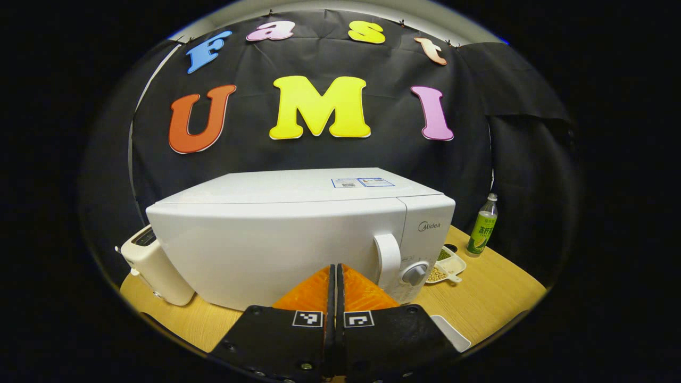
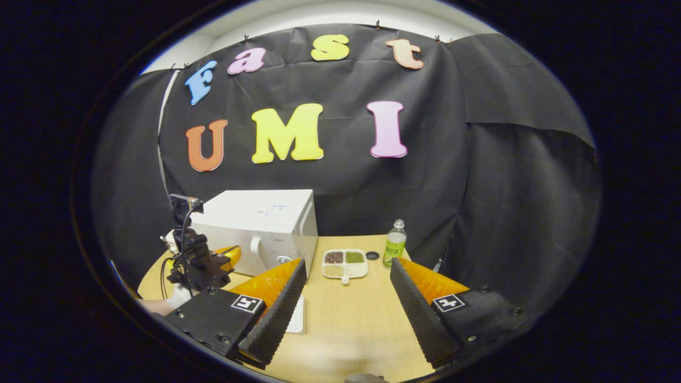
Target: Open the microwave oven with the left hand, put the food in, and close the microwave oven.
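Microwave [image 1: 298, 234] door closed ahead of left gripper [image 1: 335, 276], jaws together, right gripper [image 2: 346, 287] jaws apart

My left tool [image 1: 335, 298]: black housings, a square coded marker on each, screws along the edge.
My right tool [image 2: 347, 290]: ridged inner faces, square markers, black cables.

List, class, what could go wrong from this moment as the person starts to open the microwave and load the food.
1. The left tongs are shut in front of the door, not on the handle; shut, they may slip off it.
2. The food tray lies near the microwave's front, so the swinging door might hit it.
3. The bottle beside the tray could topple when the right tongs reach in.
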A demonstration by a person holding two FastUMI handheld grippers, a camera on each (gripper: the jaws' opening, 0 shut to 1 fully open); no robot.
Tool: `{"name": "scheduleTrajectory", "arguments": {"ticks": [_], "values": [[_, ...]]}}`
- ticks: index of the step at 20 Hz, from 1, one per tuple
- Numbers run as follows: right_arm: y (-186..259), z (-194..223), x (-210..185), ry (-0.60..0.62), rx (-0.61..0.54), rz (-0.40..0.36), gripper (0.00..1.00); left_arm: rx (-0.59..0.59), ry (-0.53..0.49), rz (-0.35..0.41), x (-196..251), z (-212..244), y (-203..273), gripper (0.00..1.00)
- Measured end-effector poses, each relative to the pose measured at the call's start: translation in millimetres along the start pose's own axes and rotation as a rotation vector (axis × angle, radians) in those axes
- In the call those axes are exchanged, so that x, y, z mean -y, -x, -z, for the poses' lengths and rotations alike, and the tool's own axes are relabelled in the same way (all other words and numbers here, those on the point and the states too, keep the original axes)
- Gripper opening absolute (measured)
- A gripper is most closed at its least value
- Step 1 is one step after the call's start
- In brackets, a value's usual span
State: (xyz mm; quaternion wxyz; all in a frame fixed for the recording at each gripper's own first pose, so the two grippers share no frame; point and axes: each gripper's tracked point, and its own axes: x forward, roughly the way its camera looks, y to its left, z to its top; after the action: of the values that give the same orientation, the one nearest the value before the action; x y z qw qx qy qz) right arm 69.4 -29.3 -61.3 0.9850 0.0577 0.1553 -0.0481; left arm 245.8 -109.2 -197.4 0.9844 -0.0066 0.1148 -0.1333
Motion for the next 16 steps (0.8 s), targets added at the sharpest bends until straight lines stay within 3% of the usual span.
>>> {"name": "scheduleTrajectory", "arguments": {"ticks": [3,4,5,6,7,8,10,11,12,15,16], "values": [[0,-5,-5,-0.004,0.028,-0.022,1.00,-0.001,0.007,0.001,-5,-8,27,0.00],[1,-6,-7,-0.002,0.037,-0.028,1.00,-0.007,0.005,-0.004,-6,-8,35,0.32],[1,-9,-7,0.002,0.049,-0.038,0.92,-0.001,-0.007,-0.018,-7,-13,45,0.64],[1,-8,-6,0.007,0.058,-0.047,1.00,0.007,-0.021,-0.030,-8,-18,55,0.96],[1,-9,-6,0.012,0.062,-0.060,1.00,0.010,-0.036,-0.043,-8,-21,63,0.96],[2,-9,-8,0.014,0.069,-0.079,0.92,0.014,-0.049,-0.058,-8,-26,73,0.96],[4,-8,-6,0.025,0.083,-0.110,0.92,0.022,-0.062,-0.086,-2,-36,95,0.96],[6,-10,-4,0.028,0.098,-0.119,1.00,0.032,-0.068,-0.097,1,-41,106,0.96],[9,-11,-1,0.025,0.112,-0.124,0.92,0.042,-0.077,-0.105,4,-49,118,0.96],[19,-15,5,0.013,0.144,-0.123,0.92,0.073,-0.112,-0.095,14,-75,151,0.97],[24,-15,9,0.013,0.155,-0.111,1.00,0.090,-0.123,-0.085,16,-85,162,0.96]]}}
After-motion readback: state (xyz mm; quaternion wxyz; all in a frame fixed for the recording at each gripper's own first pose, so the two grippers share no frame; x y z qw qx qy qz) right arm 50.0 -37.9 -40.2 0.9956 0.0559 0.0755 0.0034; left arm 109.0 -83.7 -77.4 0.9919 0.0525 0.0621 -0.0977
